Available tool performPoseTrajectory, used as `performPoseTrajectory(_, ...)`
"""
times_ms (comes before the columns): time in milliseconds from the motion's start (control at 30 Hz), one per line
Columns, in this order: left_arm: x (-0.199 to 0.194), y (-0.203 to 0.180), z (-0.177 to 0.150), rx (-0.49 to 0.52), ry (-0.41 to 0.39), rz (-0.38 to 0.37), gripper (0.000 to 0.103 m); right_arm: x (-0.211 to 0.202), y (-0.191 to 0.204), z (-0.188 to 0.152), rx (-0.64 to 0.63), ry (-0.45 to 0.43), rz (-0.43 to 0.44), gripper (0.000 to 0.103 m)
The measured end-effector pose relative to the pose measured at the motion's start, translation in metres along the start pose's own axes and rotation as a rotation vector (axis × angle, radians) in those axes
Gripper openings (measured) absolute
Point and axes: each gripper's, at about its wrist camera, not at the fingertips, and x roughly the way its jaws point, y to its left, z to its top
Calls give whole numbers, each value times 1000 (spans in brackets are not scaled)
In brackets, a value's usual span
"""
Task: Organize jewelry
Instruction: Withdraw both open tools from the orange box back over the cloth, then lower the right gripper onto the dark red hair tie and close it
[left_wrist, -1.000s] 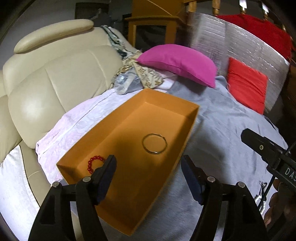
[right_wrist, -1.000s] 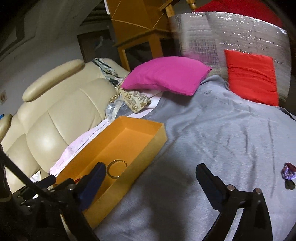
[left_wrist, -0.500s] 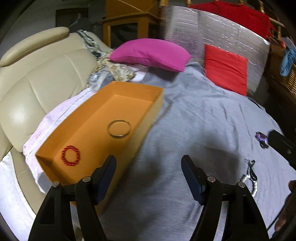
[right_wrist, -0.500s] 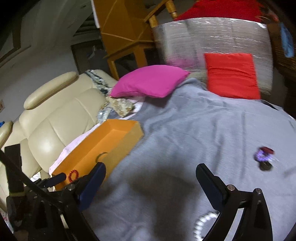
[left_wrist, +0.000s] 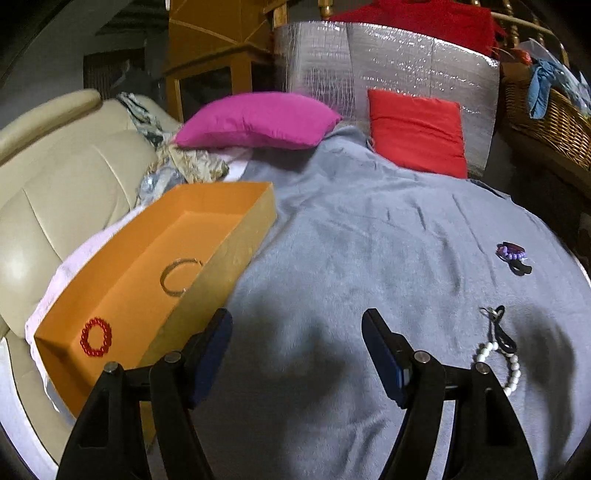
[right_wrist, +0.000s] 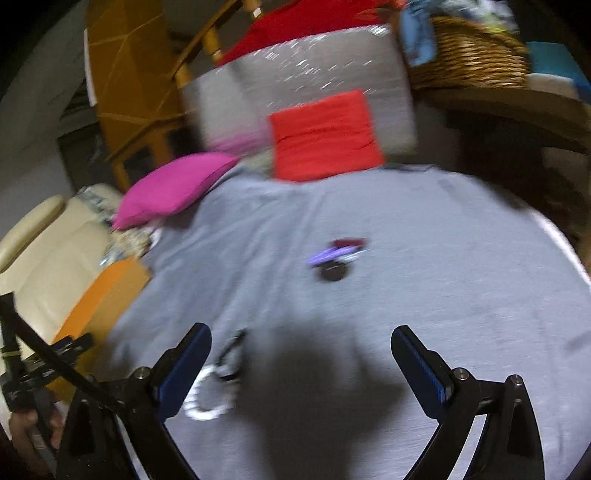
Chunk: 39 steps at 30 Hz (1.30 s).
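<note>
An orange box (left_wrist: 236, 236) lies at the left on the grey blanket (left_wrist: 369, 240), holding a red bead bracelet (left_wrist: 96, 336) and a metal bangle (left_wrist: 181, 275). A white bead bracelet with a black cord (left_wrist: 500, 352) and a purple bracelet with a black item (left_wrist: 511, 254) lie on the blanket to the right. My left gripper (left_wrist: 297, 341) is open and empty beside the box. My right gripper (right_wrist: 301, 352) is open and empty above the blanket; the white bracelet (right_wrist: 210, 395) lies by its left finger and the purple bracelet (right_wrist: 334, 256) lies ahead, blurred.
A cream leather sofa (left_wrist: 55, 192) is at the left. A pink pillow (left_wrist: 258, 120), a red cushion (left_wrist: 417, 136) and a silver foil panel (left_wrist: 388, 66) stand at the back. A wicker basket (left_wrist: 546, 118) is at the far right.
Both grippers have swung to the right, away from the orange box. The white and purple bracelets have come into view. Both stay open.
</note>
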Motion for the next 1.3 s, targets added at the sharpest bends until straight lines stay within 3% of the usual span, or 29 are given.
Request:
performPoseTrajectory(133,4,3,-4,5,1,17,73,-15,-21,0,13,-109,-71,99)
performPoseTrajectory(300,4,7,-6,-12,6,16,73,-19,-26,0,19,-129,-76,99)
performPoseTrajectory(600,6,0,-7,-5,9,-3,73,4,-45,-1,123,-3,-20,99)
performPoseTrajectory(867,3,-4,-6,2,-26,-8,73,74,-69,55,279,166,74,99)
performPoseTrajectory(1067,3,-3,-4,-1,-37,-16,73,148,-86,83,445,305,88,84)
performPoseTrajectory(1233,5,1,-3,-25,-31,-23,73,192,-82,91,452,387,58,79)
performPoseTrajectory(1300,6,2,-3,-31,-30,-24,73,203,-79,91,460,412,60,69)
